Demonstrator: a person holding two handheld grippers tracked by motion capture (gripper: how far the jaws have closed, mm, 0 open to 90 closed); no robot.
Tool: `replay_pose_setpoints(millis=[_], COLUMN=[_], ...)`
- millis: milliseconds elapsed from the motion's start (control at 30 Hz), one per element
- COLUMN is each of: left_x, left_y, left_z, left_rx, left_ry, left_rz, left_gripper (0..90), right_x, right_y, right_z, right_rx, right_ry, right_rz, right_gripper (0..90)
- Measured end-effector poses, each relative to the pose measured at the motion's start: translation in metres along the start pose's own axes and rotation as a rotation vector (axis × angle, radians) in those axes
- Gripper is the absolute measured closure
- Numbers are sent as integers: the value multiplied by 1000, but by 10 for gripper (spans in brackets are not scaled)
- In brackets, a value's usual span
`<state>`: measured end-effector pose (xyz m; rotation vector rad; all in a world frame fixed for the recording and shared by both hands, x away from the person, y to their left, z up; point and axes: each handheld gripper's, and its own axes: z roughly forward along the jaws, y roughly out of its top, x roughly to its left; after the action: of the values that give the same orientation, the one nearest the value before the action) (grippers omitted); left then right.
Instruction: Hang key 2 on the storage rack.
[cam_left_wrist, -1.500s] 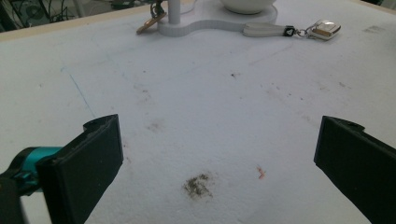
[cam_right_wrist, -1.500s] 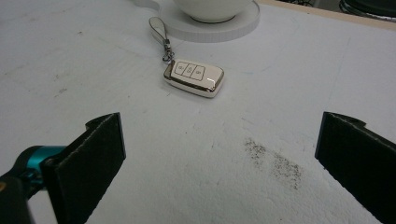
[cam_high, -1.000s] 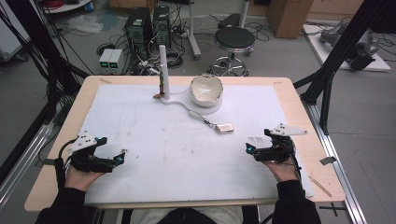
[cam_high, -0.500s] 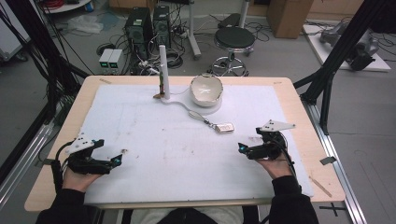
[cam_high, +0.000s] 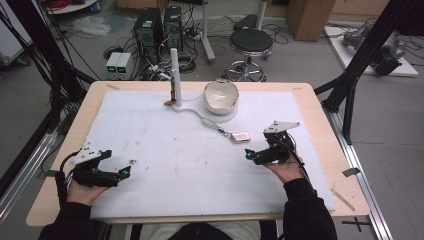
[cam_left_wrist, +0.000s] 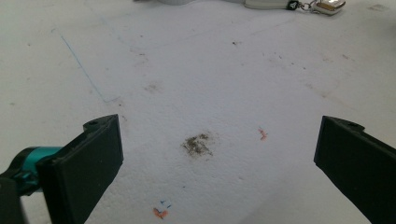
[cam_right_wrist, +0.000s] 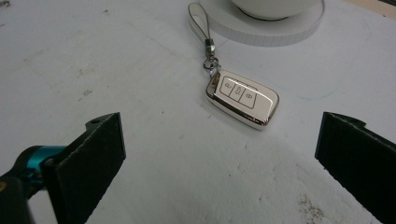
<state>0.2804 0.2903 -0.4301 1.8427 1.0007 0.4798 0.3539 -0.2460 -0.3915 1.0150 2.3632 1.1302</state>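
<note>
Key fob (cam_right_wrist: 242, 98) ahead of right gripper (cam_right_wrist: 219, 154)

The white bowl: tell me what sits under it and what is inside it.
The white bowl stands on a flat white round base, which lies on the white mat. The high view shows a pale inside with nothing clearly in it; the part of the base beneath the bowl is covered.

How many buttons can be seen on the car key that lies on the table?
3. The buttons sit in one row on the top face of the car key, toward its strap end; any on the underside would be hidden.
</note>
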Motion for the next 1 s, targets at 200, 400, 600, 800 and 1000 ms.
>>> replay_pose_setpoints(millis=[200, 400, 600, 800, 1000], left_x=[0, 0, 1, 0, -1], left_y=[0, 0, 0, 0, 0], left_z=[-1, 0, 1, 0, 0], left_rx=[-7, -6, -4, -5, 2], left_ry=[3, -1, -5, -3, -5], left_rz=[-3, -1, -4, 0, 6], left_gripper=[17, 17, 17, 17, 17], right_x=[3, 6, 9, 7, 5], right_y=[14, 27, 45, 59, 75], right_z=[9, 19, 29, 35, 43], right_rx=[15, 39, 70, 64, 71], right_ry=[9, 16, 22, 22, 31], right_rz=[-11, -42, -66, -53, -58], right_gripper=[7, 6, 7, 7, 7])
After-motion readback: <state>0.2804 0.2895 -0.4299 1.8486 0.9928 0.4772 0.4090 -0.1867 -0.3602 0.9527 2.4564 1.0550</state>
